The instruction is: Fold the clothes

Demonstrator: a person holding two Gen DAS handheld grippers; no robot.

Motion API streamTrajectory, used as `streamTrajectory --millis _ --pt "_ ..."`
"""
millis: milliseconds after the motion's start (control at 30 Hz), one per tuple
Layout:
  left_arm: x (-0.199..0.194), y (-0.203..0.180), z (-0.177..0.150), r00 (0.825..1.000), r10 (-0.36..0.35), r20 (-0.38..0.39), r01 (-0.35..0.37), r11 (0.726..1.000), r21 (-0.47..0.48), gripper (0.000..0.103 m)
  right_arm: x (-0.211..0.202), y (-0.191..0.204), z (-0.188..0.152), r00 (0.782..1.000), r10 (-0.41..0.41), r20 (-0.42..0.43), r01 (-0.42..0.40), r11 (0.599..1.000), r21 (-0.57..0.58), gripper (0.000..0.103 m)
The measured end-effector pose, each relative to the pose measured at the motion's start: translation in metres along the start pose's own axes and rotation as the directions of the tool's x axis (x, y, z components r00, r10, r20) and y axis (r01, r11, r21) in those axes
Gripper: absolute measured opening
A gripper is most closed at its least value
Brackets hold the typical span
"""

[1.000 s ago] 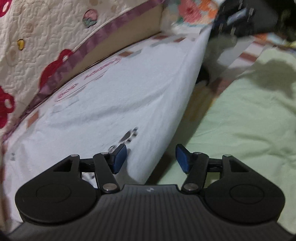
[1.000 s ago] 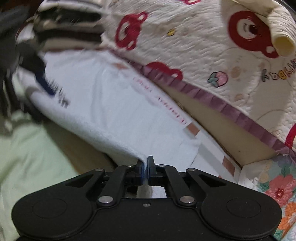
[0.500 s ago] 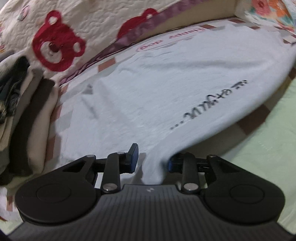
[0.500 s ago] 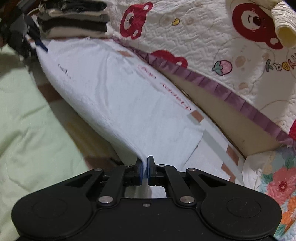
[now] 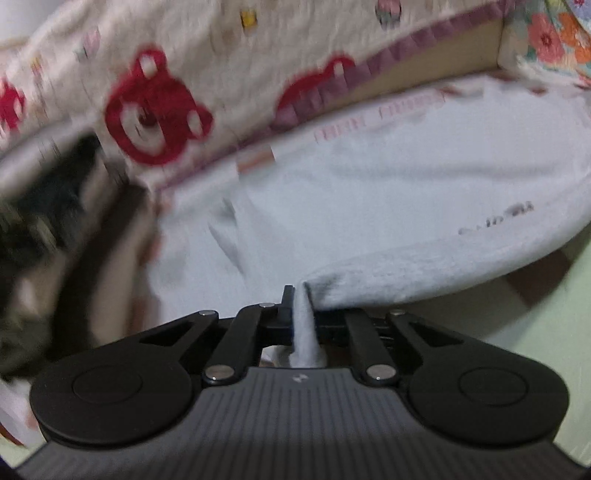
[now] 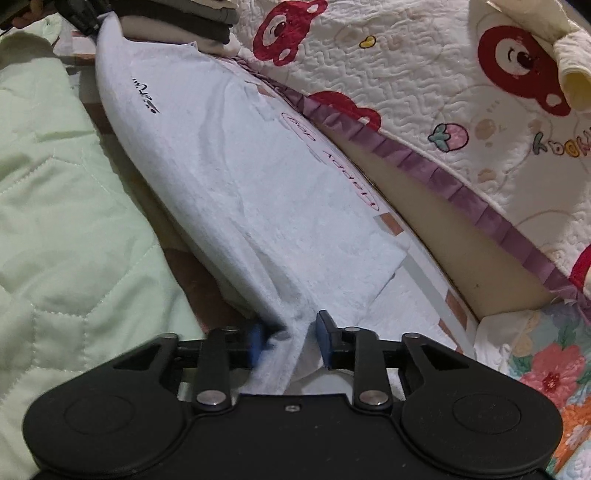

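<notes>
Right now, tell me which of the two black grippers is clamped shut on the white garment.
The left gripper: its fingers pinch the white garment. The right gripper stands open, cloth loose between its blue pads.

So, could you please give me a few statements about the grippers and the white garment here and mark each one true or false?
1. The left gripper is shut on the white T-shirt. True.
2. The right gripper is clamped tight on the cloth. False: its blue pads stand apart, with the fabric loose between them.
3. The T-shirt bears dark script lettering. True.
4. A stack of folded clothes sits at the far end of the T-shirt. True.
5. The bear-print quilt is plain green. False: it is cream with red bears; the green quilt lies on the other side.
</notes>
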State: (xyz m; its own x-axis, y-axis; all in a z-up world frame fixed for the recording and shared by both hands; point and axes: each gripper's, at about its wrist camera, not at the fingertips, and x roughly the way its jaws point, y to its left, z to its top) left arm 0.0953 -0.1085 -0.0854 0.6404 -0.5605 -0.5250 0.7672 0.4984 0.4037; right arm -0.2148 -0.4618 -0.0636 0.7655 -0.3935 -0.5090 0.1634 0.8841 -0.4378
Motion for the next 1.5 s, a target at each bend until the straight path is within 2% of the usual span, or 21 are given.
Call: streamTrajectory --millis 133,300,433,567,733,867,1100,1233,1267,1433,1467,1500 --pt "-0.008 0.007 0.013 0.998 0.034 0.060 -0.034 0.999 -0.001 0.005 -0.014 -0.018 0.021 0.997 -0.050 0.051 0.046 0.996 0.073 0.003" --pt "-0.060 0.035 0.060 0.983 0.054 0.177 -0.055 0.998 0.003 0.005 -0.037 -0.040 0.046 0.989 -0.100 0.105 0.083 0.984 0.156 0.002" --pt "-0.102 0.057 0.099 0.961 0.068 0.269 -0.072 0.997 0.005 0.006 -0.080 -0.055 0.064 0.989 -0.075 0.126 0.051 0.982 0.183 0.002" --pt "-0.144 0.080 0.138 0.930 0.081 0.359 -0.089 0.996 0.005 0.006 -0.123 -0.070 0.082 0.988 -0.049 0.147 0.018 0.978 0.208 0.002" --pt "-0.167 0.081 0.133 0.956 0.014 0.292 -0.011 1.000 -0.012 0.006 -0.176 -0.088 0.104 0.985 -0.018 0.174 -0.024 0.971 0.238 0.002" --pt "-0.186 0.081 0.129 0.971 -0.044 0.235 0.053 0.998 -0.030 0.006 -0.219 -0.103 0.122 0.980 0.005 0.197 -0.058 0.964 0.261 0.002" --pt "-0.218 0.081 0.121 0.979 -0.149 0.137 0.160 0.985 -0.070 0.006 -0.194 -0.095 0.109 0.996 0.043 0.079 -0.065 0.954 0.293 0.002" --pt "-0.127 0.073 0.118 0.990 -0.134 0.031 0.136 0.988 -0.073 0.006 -0.178 -0.090 0.102 0.998 0.067 0.008 -0.066 0.948 0.312 0.002" --pt "-0.104 0.071 0.117 0.991 -0.130 0.004 0.130 0.989 -0.073 0.006 -0.161 -0.092 0.099 0.997 0.076 0.000 -0.072 0.947 0.313 0.002" --pt "0.013 0.060 0.112 0.986 -0.107 -0.131 0.098 0.993 -0.071 0.006 -0.029 -0.117 0.090 0.989 0.129 -0.078 -0.093 0.928 0.360 0.002" --pt "0.034 0.052 0.115 0.984 -0.073 -0.161 0.072 0.997 -0.012 0.006 0.000 -0.121 0.088 0.985 0.137 -0.104 -0.089 0.923 0.373 0.002" --pt "0.056 0.050 0.120 0.977 -0.070 -0.200 0.070 0.997 -0.005 0.006 0.026 -0.123 0.086 0.981 0.143 -0.130 -0.083 0.918 0.388 0.002"
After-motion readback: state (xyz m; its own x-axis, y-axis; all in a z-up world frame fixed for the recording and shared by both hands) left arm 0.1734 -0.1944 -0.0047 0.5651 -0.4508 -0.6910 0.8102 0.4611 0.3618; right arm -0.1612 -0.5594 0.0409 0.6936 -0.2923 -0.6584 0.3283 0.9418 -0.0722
